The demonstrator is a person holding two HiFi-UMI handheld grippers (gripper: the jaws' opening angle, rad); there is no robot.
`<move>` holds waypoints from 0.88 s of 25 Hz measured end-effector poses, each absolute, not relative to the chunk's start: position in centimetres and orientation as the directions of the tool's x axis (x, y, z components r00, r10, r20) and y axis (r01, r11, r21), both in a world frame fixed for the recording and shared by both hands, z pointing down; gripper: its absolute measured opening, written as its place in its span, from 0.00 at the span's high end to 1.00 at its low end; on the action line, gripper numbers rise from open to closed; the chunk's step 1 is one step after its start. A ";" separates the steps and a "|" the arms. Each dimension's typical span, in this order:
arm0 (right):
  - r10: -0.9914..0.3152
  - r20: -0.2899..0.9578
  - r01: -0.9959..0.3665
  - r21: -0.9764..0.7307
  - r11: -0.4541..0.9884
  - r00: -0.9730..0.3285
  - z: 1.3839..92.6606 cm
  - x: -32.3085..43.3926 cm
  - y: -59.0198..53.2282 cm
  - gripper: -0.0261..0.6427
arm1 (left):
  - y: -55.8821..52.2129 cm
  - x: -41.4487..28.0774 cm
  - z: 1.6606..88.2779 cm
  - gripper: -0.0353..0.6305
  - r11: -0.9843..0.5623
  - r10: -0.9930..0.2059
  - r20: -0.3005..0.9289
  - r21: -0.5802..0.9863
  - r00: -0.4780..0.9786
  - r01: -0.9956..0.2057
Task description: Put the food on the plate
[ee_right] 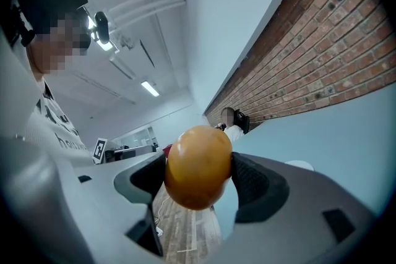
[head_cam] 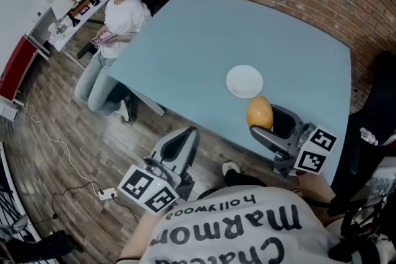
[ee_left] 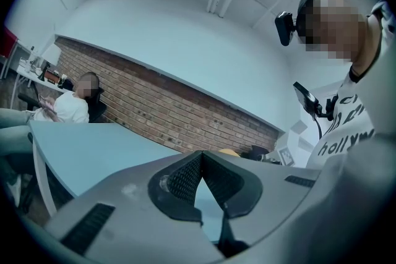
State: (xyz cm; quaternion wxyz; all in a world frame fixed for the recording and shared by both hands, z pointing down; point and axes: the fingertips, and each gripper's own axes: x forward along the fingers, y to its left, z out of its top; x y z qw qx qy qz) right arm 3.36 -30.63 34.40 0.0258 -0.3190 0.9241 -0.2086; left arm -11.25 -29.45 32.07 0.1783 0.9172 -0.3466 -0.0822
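The left gripper (head_cam: 189, 133) and the right gripper (head_cam: 267, 120) had smooth grey moulded shells, with black ribbed pads (ee_left: 183, 178) lining the jaws. Each carried a white cube, the left cube (head_cam: 148, 190) and the right cube (head_cam: 315, 150), printed with black square markers. The person wore a white T-shirt (head_cam: 247, 232) with bold black lettering and a black head camera (ee_left: 285, 28) on a dark strap.

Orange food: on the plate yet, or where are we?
Done: the right tool grips the round orange food. In hand: it is held by the near edge of the light blue table, just short of the round white plate, which is bare. Left: carry it over the plate and release. The left tool is shut, empty, off the table.
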 end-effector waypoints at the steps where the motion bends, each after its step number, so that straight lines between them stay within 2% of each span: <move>1: -0.599 0.085 -0.577 -0.403 0.711 -0.797 34.4 3.5 -31.3 0.48 | -30.0 -11.3 32.1 0.94 -0.692 -0.669 -0.024 0.385 0.743 -0.611; 18: -0.590 0.113 -0.567 -0.466 0.679 -0.800 37.1 6.3 -41.7 0.48 | -38.3 -10.1 34.0 0.94 -0.630 -0.709 0.031 0.421 0.704 -0.653; 22: -0.590 0.170 -0.598 -0.426 0.678 -0.790 38.9 6.9 -43.9 0.48 | -39.9 -9.8 34.3 0.94 -0.619 -0.716 0.039 0.425 0.697 -0.660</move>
